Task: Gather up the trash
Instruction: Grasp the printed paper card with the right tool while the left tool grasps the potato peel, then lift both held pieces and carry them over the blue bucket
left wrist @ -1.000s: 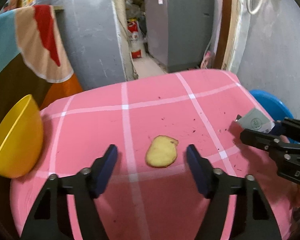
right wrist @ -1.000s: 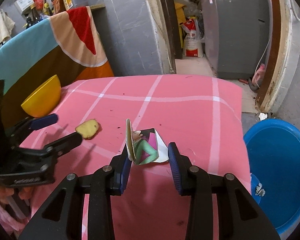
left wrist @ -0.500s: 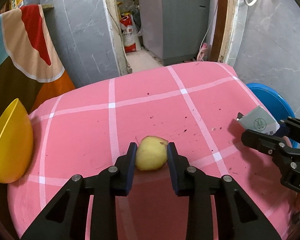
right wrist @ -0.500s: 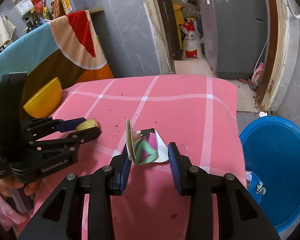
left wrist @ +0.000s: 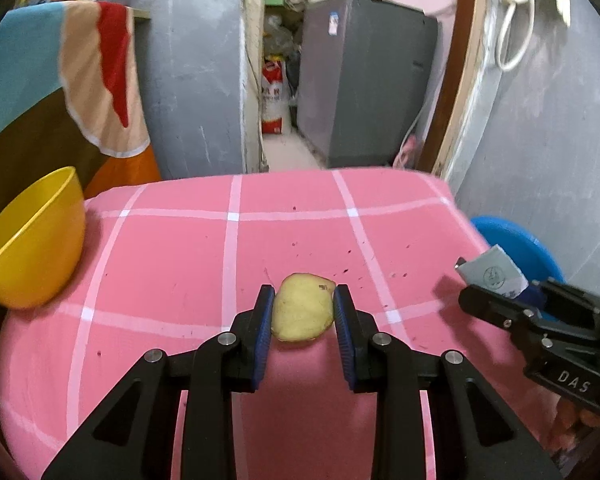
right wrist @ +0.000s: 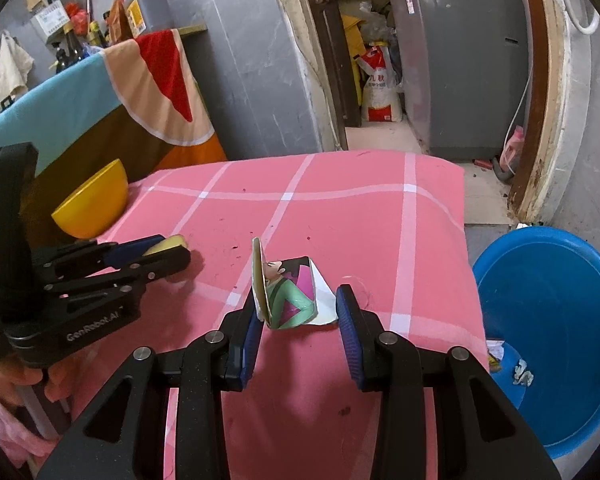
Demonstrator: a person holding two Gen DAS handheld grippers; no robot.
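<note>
On the pink checked tablecloth (left wrist: 172, 272), far left edge: yellow bowl (left wrist: 32, 240). Right of it, left gripper (left wrist: 303, 312) clamped on a yellow potato piece (left wrist: 302, 307), raised just off the cloth. Further right, right gripper (right wrist: 298, 312) pinching a crumpled printed paper cup (right wrist: 288, 296) over the cloth. Beyond the cloth's right edge, lower down: blue plastic basin (right wrist: 556, 320) with paper scraps inside.
</note>
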